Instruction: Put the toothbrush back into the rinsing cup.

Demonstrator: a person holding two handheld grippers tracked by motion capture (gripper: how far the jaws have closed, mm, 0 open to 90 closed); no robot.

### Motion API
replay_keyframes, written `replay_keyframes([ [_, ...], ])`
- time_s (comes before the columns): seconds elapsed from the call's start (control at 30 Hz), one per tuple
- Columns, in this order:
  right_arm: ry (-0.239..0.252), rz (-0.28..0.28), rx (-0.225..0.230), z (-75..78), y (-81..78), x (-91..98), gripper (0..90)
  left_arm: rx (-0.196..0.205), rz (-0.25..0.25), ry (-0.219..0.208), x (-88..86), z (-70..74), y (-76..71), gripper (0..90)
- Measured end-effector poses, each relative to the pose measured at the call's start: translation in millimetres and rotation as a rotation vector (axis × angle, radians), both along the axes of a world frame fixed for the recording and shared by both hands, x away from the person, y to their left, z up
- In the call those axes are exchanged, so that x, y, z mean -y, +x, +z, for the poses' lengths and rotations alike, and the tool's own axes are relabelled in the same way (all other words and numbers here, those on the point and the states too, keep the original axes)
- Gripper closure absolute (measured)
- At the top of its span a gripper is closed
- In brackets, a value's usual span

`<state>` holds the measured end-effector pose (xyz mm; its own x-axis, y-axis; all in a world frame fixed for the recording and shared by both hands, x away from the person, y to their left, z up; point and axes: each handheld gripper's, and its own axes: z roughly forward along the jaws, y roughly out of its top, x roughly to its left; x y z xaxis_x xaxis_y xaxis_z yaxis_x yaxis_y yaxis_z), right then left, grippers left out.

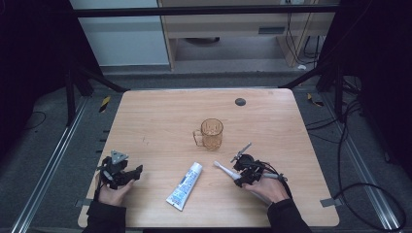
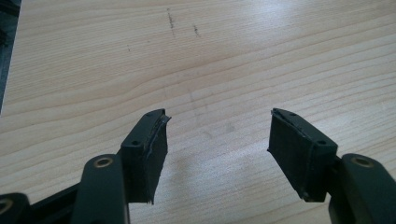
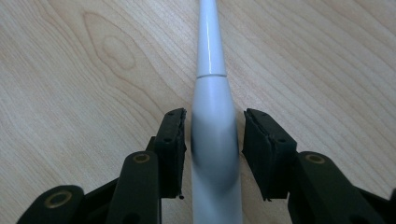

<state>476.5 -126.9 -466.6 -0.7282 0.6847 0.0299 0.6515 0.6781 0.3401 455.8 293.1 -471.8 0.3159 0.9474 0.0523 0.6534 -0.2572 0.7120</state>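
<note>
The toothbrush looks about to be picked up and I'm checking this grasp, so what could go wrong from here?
1. In the right gripper view the right gripper straddles the toothbrush on its smooth, rounded handle; a small gap shows on one side, so it could roll or slip as the pads close.
2. The grip sits at the thick end, so the long neck may droop when lifted.
3. The amber cup stands close ahead; a swing could tip it.
</note>
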Motion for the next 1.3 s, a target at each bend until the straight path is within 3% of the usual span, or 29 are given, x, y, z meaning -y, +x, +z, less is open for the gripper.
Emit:
replay_keyframes([
  [0.27, -0.015, -0.004, -0.018, -3.2, 0.6, -1.3, 62.4, 0.0, 0.001, 0.0, -0.1, 0.1, 0.0, 36.5],
  [0.77, -0.018, -0.023, -0.011, -0.8, 0.6, -0.8, 66.9, 0.0, 0.002, -0.001, -0.3, 0.2, 0.1, 36.5],
  [1.3, 0.076, -0.041, 0.075, 23.5, -5.3, 10.0, 67.1, 0.002, 0.002, -0.003, -0.4, 0.5, -0.1, 36.5],
])
